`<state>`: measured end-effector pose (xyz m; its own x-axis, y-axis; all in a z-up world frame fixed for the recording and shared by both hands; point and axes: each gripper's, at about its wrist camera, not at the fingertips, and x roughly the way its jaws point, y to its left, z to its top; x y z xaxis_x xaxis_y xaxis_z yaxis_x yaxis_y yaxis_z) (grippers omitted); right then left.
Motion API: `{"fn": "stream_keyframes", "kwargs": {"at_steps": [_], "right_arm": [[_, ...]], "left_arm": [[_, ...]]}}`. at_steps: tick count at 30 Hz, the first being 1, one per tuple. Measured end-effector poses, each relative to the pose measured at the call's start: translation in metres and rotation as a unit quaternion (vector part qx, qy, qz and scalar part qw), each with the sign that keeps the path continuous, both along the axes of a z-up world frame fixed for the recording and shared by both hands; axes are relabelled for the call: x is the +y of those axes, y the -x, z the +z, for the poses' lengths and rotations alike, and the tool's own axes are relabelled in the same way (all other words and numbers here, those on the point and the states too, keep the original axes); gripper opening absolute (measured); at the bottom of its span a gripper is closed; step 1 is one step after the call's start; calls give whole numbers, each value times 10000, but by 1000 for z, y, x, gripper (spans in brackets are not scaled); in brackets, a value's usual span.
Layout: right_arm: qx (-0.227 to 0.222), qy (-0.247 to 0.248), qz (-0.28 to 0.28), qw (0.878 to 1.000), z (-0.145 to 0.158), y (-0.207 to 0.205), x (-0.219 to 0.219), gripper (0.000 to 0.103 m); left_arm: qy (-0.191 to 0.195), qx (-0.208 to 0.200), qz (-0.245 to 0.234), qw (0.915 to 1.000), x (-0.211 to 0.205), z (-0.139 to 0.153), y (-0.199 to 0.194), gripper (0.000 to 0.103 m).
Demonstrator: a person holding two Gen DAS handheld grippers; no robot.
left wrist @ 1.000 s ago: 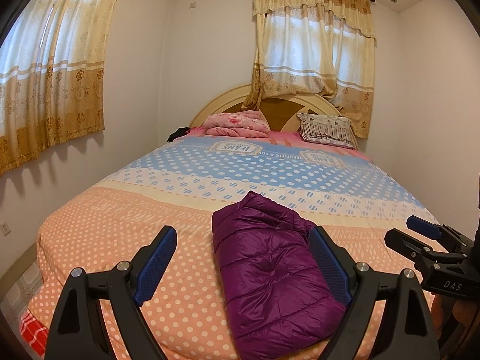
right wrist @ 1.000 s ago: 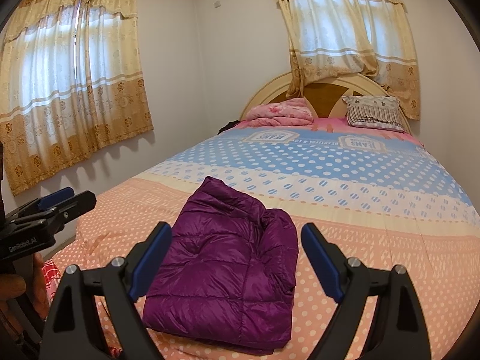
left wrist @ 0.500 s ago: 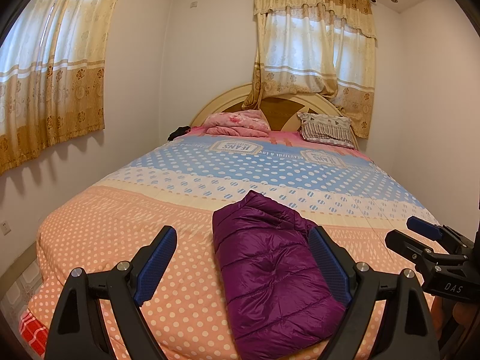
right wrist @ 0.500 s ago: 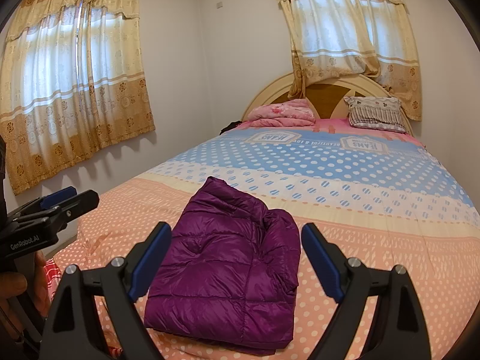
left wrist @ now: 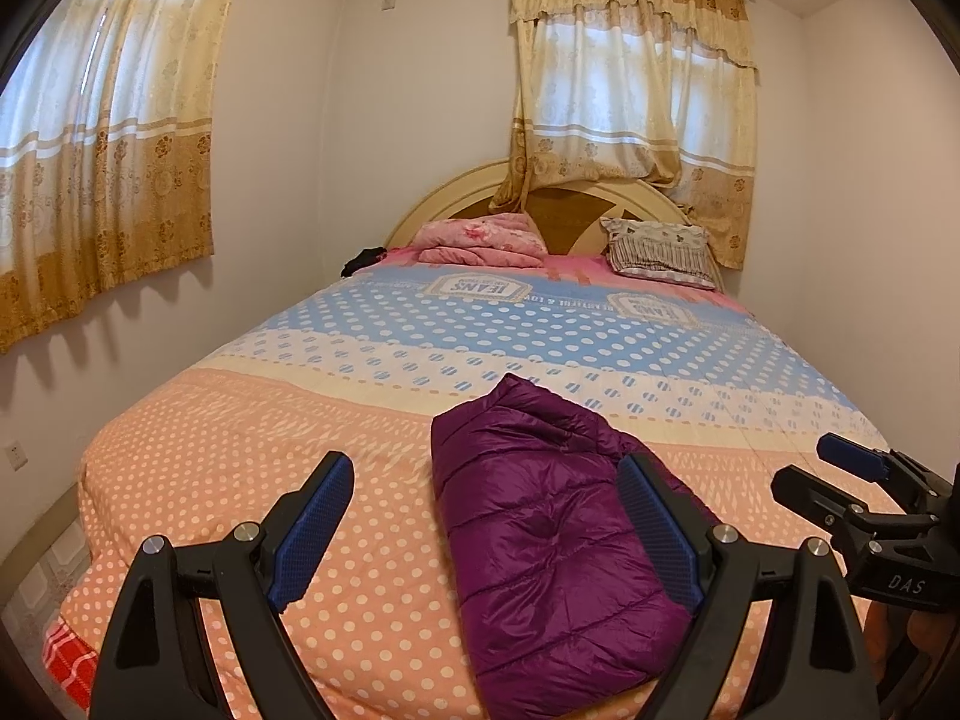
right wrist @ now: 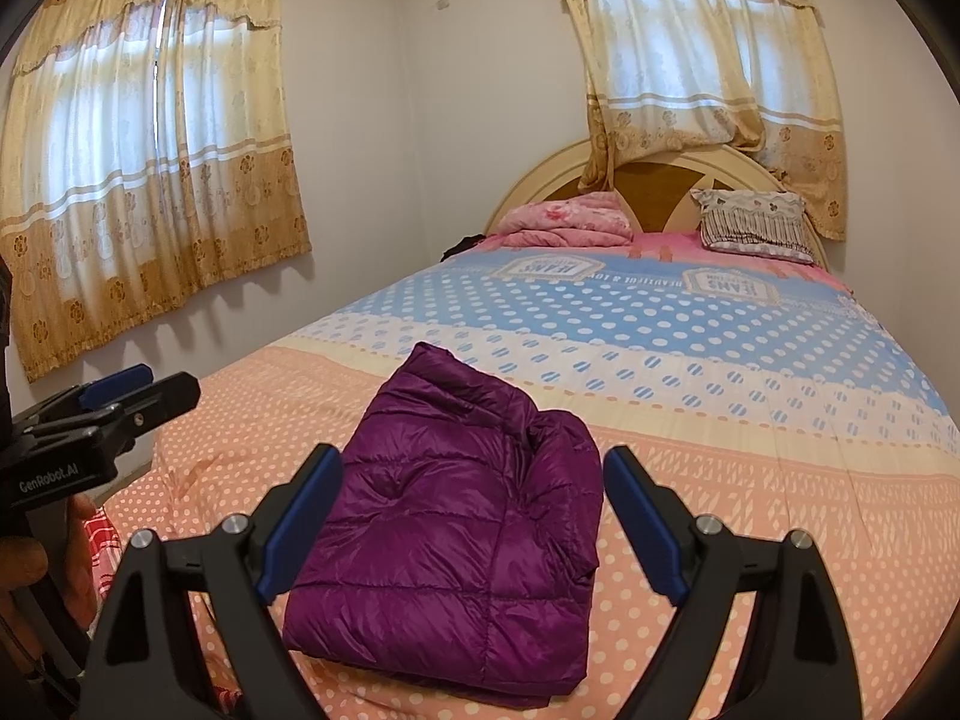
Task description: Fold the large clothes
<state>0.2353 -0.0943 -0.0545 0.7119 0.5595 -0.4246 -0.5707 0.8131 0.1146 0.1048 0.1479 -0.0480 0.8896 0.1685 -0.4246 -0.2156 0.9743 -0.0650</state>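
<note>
A purple quilted jacket (left wrist: pixel 552 546) lies folded into a compact rectangle on the near end of the bed; it also shows in the right wrist view (right wrist: pixel 456 504). My left gripper (left wrist: pixel 486 528) is open and empty, held back above the bed's foot, apart from the jacket. My right gripper (right wrist: pixel 474 516) is open and empty, also held back from the jacket. Each gripper shows at the edge of the other's view: the right gripper (left wrist: pixel 840 474) and the left gripper (right wrist: pixel 132 390).
The bed (left wrist: pixel 252 468) has a dotted orange, white and blue cover. A pink folded blanket (left wrist: pixel 480 240) and a striped pillow (left wrist: pixel 660 252) lie by the headboard. Walls with curtained windows stand close on the left and behind.
</note>
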Motion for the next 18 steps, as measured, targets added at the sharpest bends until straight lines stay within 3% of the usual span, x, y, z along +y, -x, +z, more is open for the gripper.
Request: {"fn": "stream_keyframes", "kwargs": {"at_steps": [9, 18], "right_arm": [[-51, -64, -3, 10000, -1, 0, -5, 91], [24, -63, 48, 10000, -7, -1, -9, 91]], "left_arm": [[208, 83, -28, 9997, 6, -3, -2, 90], [-116, 90, 32, 9999, -3, -3, -3, 94]]}}
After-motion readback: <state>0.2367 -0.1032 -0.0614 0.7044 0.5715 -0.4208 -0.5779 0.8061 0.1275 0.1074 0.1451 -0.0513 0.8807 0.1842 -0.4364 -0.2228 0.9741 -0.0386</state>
